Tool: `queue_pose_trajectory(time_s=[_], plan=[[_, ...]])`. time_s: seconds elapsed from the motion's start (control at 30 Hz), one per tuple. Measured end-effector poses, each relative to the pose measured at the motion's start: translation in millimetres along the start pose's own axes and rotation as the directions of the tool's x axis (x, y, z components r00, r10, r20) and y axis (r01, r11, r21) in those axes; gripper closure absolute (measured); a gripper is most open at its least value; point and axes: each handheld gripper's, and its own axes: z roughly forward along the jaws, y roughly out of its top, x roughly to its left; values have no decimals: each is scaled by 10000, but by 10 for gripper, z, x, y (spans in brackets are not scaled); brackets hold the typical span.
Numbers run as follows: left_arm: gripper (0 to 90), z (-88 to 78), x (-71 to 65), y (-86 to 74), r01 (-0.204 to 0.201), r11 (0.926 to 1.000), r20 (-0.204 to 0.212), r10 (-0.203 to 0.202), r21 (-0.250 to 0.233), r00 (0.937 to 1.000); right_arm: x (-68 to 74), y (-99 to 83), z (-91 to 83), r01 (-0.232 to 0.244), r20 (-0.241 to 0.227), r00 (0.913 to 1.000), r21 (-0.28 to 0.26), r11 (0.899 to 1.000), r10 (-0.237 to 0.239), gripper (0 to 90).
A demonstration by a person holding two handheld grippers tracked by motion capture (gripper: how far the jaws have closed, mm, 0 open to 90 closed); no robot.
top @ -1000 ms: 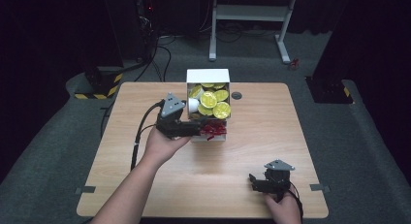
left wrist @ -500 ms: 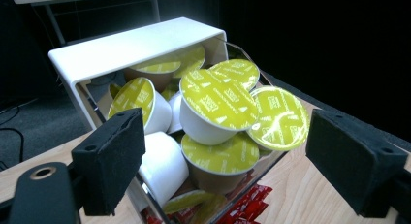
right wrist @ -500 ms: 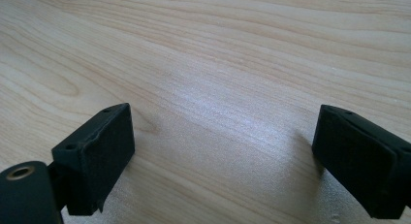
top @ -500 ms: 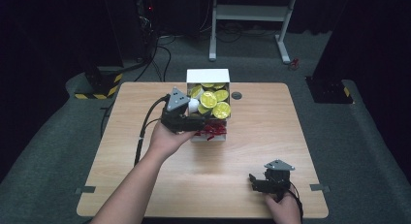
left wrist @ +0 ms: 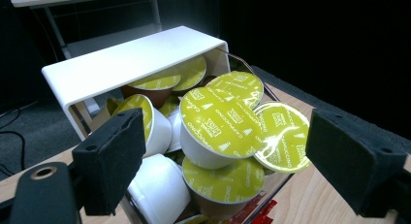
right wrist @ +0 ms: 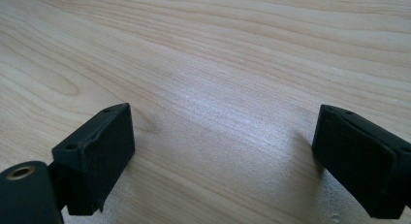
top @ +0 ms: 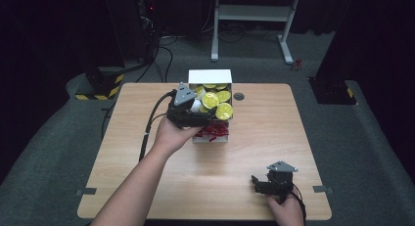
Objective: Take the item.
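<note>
left gripper (top: 188,111) sat at the near-left corner of the box (top: 210,77), jaws spread wide, nothing between them. in the left gripper view the top capsule (left wrist: 220,124) sat framed between the two black pads (left wrist: 114,161), not touched yet. right gripper (top: 274,179) was parked on the table (top: 122,152), well off from the box toward the near right, jaws also spread, just bare wood between them in its own view.

my read: the step was a pick from the pile, looks like the top capsule was the target. to do it well:
- close on the white cup wall under the lid rim, not on the foil, foil would dent or slip
- come in level with the cup's tilt, it leaned toward the camera
- keep the left pad clear of the neighbour capsule (left wrist: 150,127) just beside it, pads were wide enough to catch both
- lift straight up out of the box, the pile looked loose and could shift
- the box might slide or tip on the pull, right gripper could brace it

the capsules: small round cups, white or brown bodies, glossy yellow-green foil lids printed "cappuccino". heaped at all angles, some on their sides, some lids up. box was white with its lid flap (left wrist: 131,64) standing open at the far side, red print (top: 211,132) on the near face. box stood at the far middle of the table, a dark round grommet (top: 239,96) just right of it.
</note>
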Motion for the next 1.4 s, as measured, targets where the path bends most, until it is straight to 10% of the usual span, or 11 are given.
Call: queue_pose_trajectory(time_s=[0.77,1.4], plan=[[188,254,-46,14,-299,9990,-276,308,328,9991,-1,-2,-3,30,-30,10000,-8,10000,-30,81],[395,296,-73,-113,-400,9991,-551,406,118,9977,-2,-4,-3,50,-30,10000,-11,10000,-50,81]])
